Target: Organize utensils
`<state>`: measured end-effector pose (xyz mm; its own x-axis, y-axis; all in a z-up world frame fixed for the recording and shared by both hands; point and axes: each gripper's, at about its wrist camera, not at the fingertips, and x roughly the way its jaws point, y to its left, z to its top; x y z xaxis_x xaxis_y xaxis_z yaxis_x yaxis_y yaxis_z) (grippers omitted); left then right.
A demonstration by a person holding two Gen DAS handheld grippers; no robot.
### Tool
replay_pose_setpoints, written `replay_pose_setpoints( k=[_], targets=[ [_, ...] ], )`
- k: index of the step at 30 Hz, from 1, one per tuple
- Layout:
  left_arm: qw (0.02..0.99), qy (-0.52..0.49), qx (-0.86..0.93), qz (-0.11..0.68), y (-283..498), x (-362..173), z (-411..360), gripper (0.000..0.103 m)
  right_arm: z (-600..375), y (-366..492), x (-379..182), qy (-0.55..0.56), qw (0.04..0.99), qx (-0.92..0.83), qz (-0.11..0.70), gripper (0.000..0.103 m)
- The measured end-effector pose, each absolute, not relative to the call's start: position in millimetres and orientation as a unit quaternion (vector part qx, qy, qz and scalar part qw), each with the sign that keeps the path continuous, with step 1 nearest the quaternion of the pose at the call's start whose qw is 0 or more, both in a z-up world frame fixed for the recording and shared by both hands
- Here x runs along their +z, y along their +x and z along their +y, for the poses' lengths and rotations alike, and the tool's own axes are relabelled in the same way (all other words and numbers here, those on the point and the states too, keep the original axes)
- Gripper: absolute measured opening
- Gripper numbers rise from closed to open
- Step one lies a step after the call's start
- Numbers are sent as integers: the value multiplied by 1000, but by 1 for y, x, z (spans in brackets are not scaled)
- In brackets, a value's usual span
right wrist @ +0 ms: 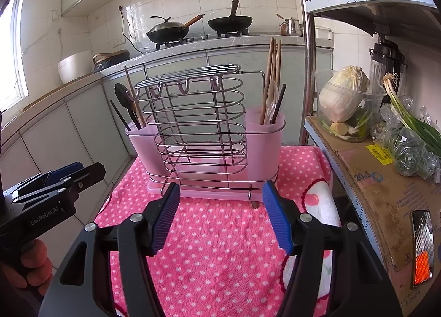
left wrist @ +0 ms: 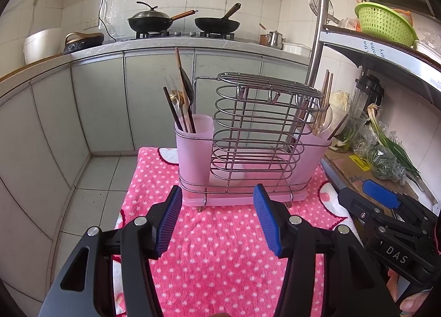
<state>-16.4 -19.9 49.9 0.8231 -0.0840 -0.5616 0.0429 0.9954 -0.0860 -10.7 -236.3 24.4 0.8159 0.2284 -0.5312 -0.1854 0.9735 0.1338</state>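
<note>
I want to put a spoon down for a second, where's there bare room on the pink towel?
The pink polka-dot towel is bare between the wire-and-pink-plastic utensil rack and the open left gripper and right gripper. The cardboard-lined shelf is crowded with vegetables.

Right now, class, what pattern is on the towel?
Pink with white polka dots; clearest in the left wrist view.

The black body of the right gripper (left wrist: 380, 193), seen from the left wrist, bears the white letters "DAS", while the black body of the left gripper (right wrist: 74, 171), seen from the right wrist, reads "GenRobot.AI". The flattened brown cardboard sheet (right wrist: 386, 190) lining the metal shelf shows the print "20" followed by unclear characters. Its yellow barcode sticker (right wrist: 379, 153) is too small to read.
</note>
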Motion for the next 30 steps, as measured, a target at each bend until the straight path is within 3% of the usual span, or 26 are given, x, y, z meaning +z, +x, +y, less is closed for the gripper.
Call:
replay_pose_setpoints(
  k=[30],
  targets=[
    [951, -34, -34, 305, -7, 42, -18, 53, -232, -2, 18, 26, 949, 110, 294, 63]
  ],
)
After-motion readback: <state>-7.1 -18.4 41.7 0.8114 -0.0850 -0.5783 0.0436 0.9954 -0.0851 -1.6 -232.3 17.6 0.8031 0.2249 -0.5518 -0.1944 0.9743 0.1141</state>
